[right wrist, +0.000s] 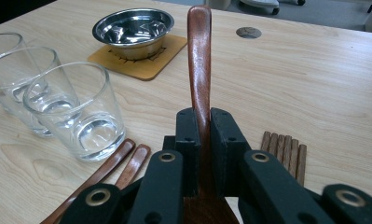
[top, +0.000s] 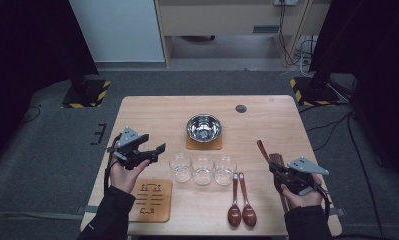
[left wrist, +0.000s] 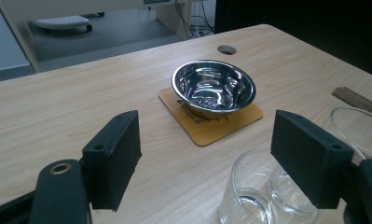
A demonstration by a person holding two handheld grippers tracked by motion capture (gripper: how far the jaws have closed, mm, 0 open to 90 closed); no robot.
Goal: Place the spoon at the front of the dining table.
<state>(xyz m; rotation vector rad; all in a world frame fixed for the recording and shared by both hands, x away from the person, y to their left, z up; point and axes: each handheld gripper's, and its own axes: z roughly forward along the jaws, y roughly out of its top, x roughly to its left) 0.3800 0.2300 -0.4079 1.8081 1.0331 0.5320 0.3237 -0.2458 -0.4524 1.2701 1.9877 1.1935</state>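
So the right gripper (right wrist: pixel 200 140) has its jaws clamped tight on a dark wooden spoon (right wrist: pixel 199 56), gripping it partway along the handle, which sticks up and out past the jaws. In the high view that spoon (top: pixel 262 150) sits lifted off the counter (top: pixel 267 120), off to the right of the row of three glasses (top: pixel 203 168) and right over a bundle of brown chopsticks (right wrist: pixel 286 151). Two more spoons (top: pixel 241 202) are lying flat side by side just in front of the rightmost glass, bowls toward the person.

The left gripper (top: pixel 149 150) is held up in the air on the left of the glasses with its jaws wide apart and nothing between them.

Behind the glasses there's a steel bowl (top: pixel 204 127) on a square wooden coaster (top: pixel 204 144). Another wooden board (top: pixel 153 200) lies left of the glasses, at the near edge.
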